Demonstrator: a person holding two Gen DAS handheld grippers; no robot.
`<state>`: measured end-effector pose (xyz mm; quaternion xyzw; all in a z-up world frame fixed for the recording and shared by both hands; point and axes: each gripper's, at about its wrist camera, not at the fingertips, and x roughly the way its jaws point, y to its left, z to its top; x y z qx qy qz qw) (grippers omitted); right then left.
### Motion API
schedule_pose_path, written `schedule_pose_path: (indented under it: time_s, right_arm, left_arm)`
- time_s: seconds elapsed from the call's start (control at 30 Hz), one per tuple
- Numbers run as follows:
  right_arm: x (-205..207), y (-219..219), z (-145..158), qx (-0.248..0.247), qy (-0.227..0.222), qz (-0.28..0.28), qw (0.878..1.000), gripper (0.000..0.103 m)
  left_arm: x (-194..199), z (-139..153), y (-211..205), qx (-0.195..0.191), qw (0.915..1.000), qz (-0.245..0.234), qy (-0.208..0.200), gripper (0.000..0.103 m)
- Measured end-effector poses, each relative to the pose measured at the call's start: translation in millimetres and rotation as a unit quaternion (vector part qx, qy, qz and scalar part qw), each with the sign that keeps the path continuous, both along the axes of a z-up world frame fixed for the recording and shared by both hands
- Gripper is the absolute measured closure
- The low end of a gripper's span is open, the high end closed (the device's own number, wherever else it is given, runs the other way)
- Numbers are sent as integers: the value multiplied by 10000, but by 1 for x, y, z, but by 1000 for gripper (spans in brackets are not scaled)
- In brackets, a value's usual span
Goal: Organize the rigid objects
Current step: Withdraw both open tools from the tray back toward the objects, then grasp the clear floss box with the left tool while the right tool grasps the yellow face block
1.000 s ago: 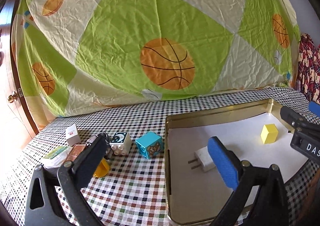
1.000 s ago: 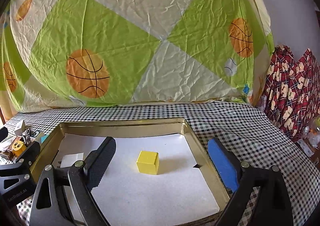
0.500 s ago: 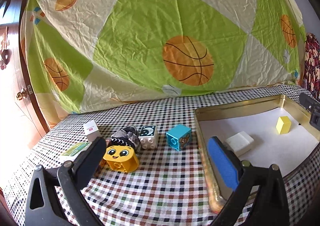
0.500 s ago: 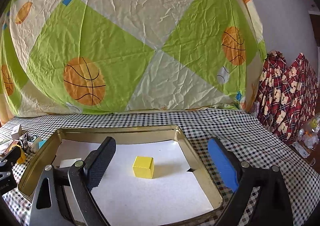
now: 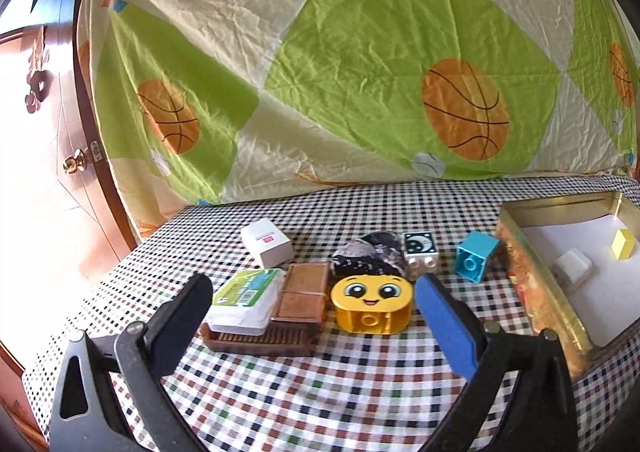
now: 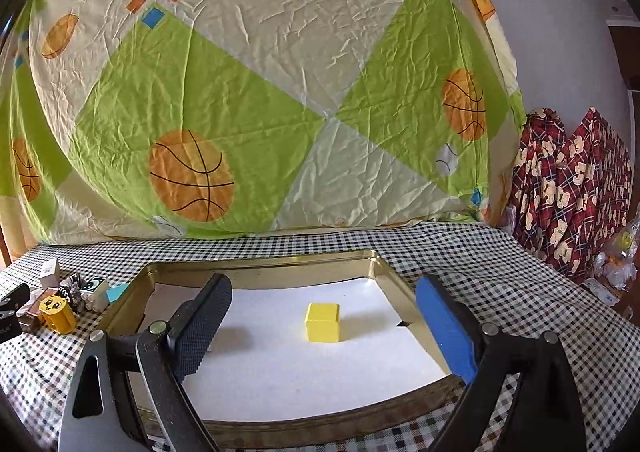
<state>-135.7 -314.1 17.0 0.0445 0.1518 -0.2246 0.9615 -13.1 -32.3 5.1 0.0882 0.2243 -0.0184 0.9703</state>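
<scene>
Since 1 second ago the left gripper (image 5: pixel 316 300) has swung away from the gold tray (image 5: pixel 536 288) to the toy cluster on the checked tablecloth (image 5: pixel 320 392); its fingers stand wide, holding nothing. The yellow bee block (image 5: pixel 371 304) lies just ahead between them, face up, long axis across the view, beside a brown case (image 5: pixel 300 300) and a green-labelled pack (image 5: pixel 246 298) whose writing is unreadable. The right gripper (image 6: pixel 324 312) hangs spread wide and empty over the tray, where a yellow cube (image 6: pixel 322 322) sits.
</scene>
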Motion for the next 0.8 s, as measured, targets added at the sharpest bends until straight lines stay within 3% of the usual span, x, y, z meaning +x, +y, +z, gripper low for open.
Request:
schedule_pose_path:
  time_s: [0.33, 0.57, 0.8]
  right_arm:
    - [26, 78, -1, 451, 136, 998, 9939, 8]
    - [51, 140, 7, 441, 166, 1744, 9836, 8]
    - [84, 189, -5, 345, 673, 2237, 9717, 8]
  left_arm:
    - [40, -10, 63, 104, 9989, 372, 258, 0]
    - [77, -25, 86, -122, 9947, 264, 988, 1]
    - [106, -43, 92, -299, 9855, 85, 1669, 3]
